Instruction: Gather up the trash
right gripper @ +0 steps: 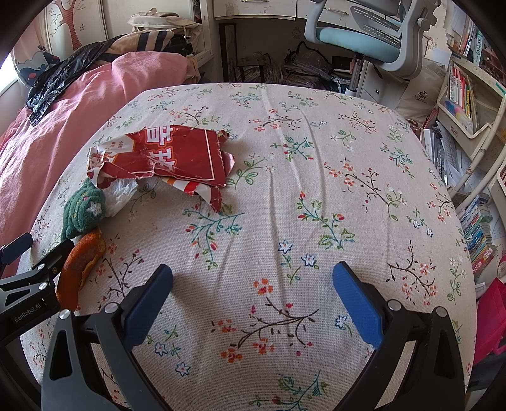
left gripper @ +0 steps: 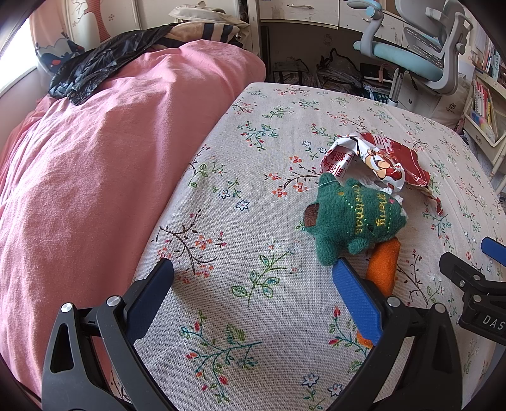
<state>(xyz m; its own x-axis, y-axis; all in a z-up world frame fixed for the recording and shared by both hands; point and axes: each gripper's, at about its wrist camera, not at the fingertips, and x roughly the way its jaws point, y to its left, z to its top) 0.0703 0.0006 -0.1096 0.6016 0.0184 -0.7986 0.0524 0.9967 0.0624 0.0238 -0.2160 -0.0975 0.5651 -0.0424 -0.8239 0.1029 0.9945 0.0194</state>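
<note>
Red torn wrapper [right gripper: 177,158] lies loose on floral sheet [right gripper: 284,189] beside green plush [right gripper: 83,211], unclaimed; left gripper [left gripper: 253,287] and right gripper [right gripper: 253,287] both spread, empty, hovering near, likely lining up.

wrapper [right gripper: 177,155] red-white | toy [left gripper: 354,218] green (gold lettering) | peel [left gripper: 382,268] orange, possibly | sheet [right gripper: 284,196] floral

This was a bedroom in a home, likely a child's or student's. The bed [right gripper: 284,189] wore a floral sheet, with a pink duvet [left gripper: 95,189] heaped along its left side and a black plastic bag [left gripper: 91,69] lying on the duvet. Beyond the foot of the bed stood a pale blue desk chair [right gripper: 363,44] at a white desk [right gripper: 253,9], and to the bed's right were shelves of books [right gripper: 461,91] and stacked books [right gripper: 480,237] on the floor.
</note>
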